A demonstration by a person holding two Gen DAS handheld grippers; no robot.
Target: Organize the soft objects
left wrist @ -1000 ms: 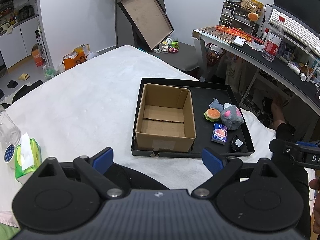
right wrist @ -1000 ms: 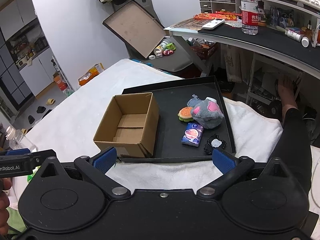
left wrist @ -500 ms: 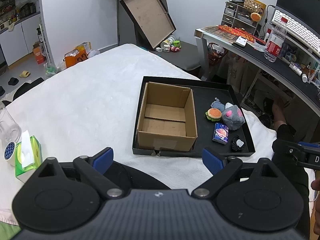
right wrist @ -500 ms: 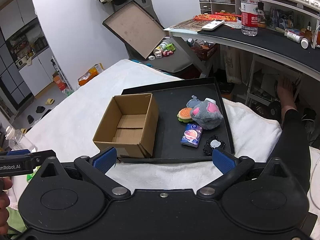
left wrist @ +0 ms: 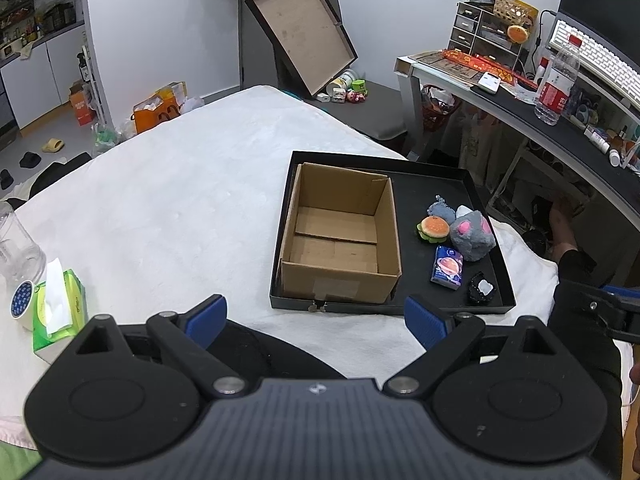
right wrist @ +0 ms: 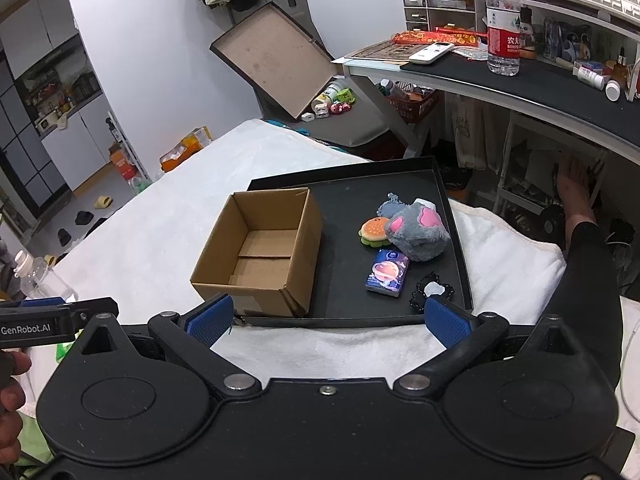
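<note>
An empty open cardboard box (left wrist: 340, 240) (right wrist: 260, 252) stands in the left part of a black tray (left wrist: 492, 236) (right wrist: 448, 216) on the white-covered table. Beside it in the tray lie a grey plush with pink ears (left wrist: 472, 236) (right wrist: 418, 230), a small plush burger (left wrist: 433, 229) (right wrist: 374, 230), a small blue-grey plush (left wrist: 440, 210) (right wrist: 388, 208), a blue tissue pack (left wrist: 447, 267) (right wrist: 387, 272) and a black lace item (left wrist: 482, 289) (right wrist: 432, 290). My left gripper (left wrist: 316, 320) and right gripper (right wrist: 328, 318) are both open and empty, held near the tray's front edge.
A green tissue box (left wrist: 60, 308), a tape roll (left wrist: 22, 298) and a clear jar (left wrist: 16, 248) stand at the table's left. A desk (right wrist: 520, 80) with a water bottle (right wrist: 503, 20) is at the right. A person's leg (right wrist: 584, 280) is beside the table.
Both views have shifted slightly; the tray and box sit a little lower and nearer in the left wrist view. Nothing was picked up or moved in the tray.
</note>
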